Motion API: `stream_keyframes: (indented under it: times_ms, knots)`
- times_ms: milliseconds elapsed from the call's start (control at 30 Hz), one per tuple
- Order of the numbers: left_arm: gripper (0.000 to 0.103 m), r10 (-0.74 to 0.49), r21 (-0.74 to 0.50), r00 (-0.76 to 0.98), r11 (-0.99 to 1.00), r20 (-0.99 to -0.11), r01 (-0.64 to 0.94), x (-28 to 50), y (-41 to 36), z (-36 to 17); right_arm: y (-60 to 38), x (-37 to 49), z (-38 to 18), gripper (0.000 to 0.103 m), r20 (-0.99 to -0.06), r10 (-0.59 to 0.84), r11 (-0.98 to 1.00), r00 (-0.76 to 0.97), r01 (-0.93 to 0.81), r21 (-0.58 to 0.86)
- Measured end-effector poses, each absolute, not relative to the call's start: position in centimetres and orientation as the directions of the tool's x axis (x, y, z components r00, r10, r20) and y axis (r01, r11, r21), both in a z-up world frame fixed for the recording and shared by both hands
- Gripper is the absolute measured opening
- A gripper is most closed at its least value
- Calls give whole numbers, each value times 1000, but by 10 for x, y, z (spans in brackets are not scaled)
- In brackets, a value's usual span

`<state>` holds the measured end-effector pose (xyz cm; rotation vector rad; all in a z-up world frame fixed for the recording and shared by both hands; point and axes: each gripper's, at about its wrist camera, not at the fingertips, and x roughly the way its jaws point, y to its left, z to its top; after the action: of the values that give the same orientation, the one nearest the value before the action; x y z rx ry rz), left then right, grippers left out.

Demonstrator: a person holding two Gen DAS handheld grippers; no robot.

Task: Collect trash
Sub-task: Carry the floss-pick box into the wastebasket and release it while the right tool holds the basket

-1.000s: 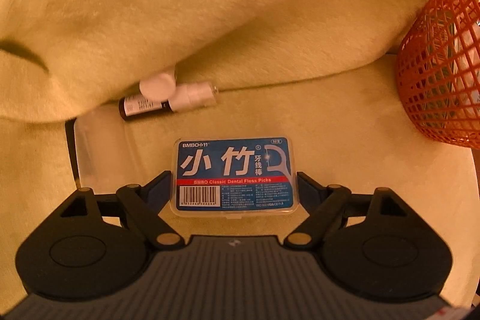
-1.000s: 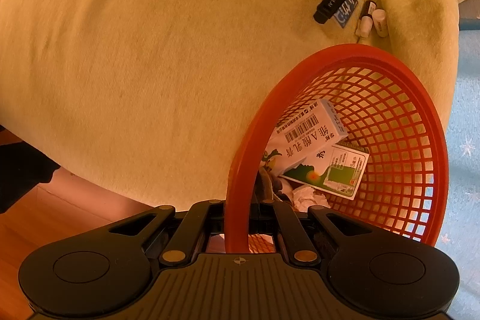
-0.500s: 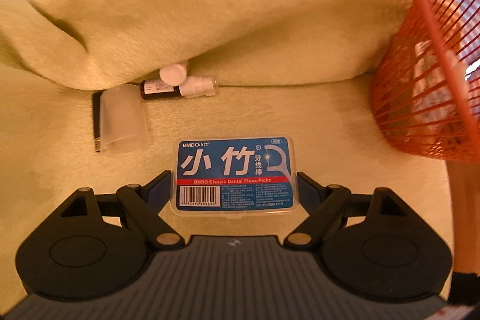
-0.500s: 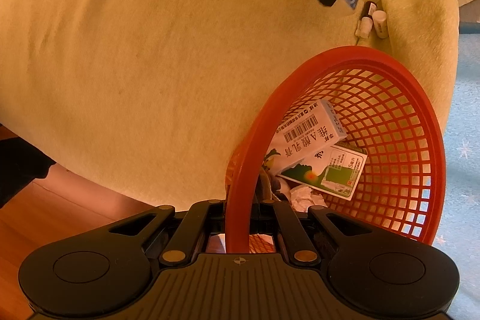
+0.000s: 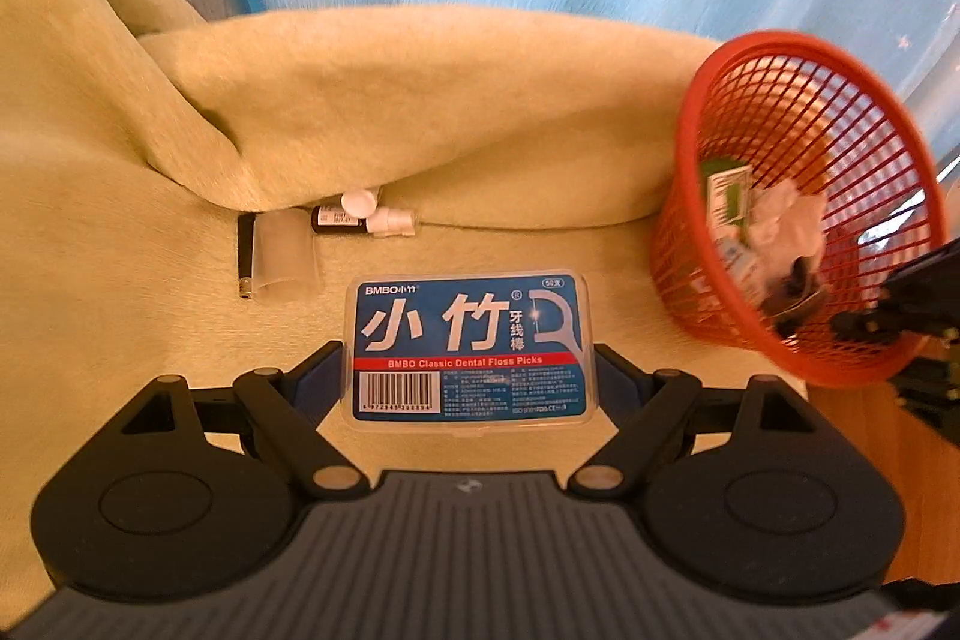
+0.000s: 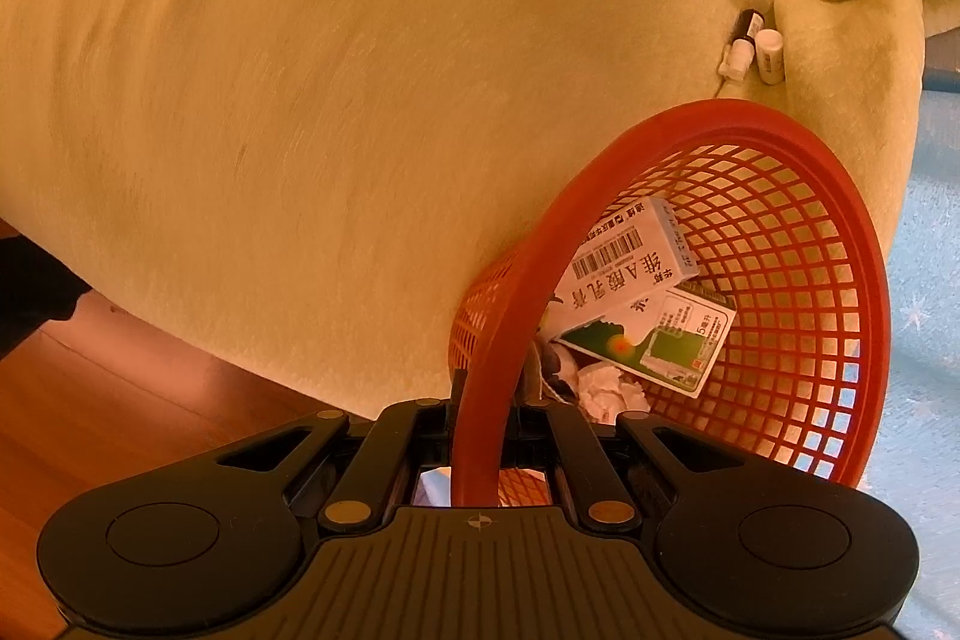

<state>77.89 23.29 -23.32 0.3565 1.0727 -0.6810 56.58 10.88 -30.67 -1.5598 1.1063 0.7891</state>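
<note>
Floss box [image 5: 471, 349] clamped in left tool [image 5: 471, 382]; right tool [image 6: 477, 418] pinches tilted basket [image 6: 798, 280] rim.

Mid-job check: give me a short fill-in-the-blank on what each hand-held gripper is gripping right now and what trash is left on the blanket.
1. The left hand-held gripper is shut on the blue box of dental ____ picks.
2. The right hand-held gripper is shut on the rim of the ____ mesh basket.
3. Inside the basket lie crumpled paper and ____ printed cartons.
4. The small dark bottle lies on the cream ____.

Missing words: floss; red; two; blanket
</note>
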Motion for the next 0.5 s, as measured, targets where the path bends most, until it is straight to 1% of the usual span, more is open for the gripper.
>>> stream_keyframes:
  times_ms: [267,500]
  knots:
    - [83,-378,-71,313,728,-871,682,754,224,-196,109,563,-307,1,-887,-259,-70,383,-923,-379]
    - [83,-447,-103,293,673,-845,732,737,201,-171,109,556,-309,1,-881,-262,-78,394,-918,-388]
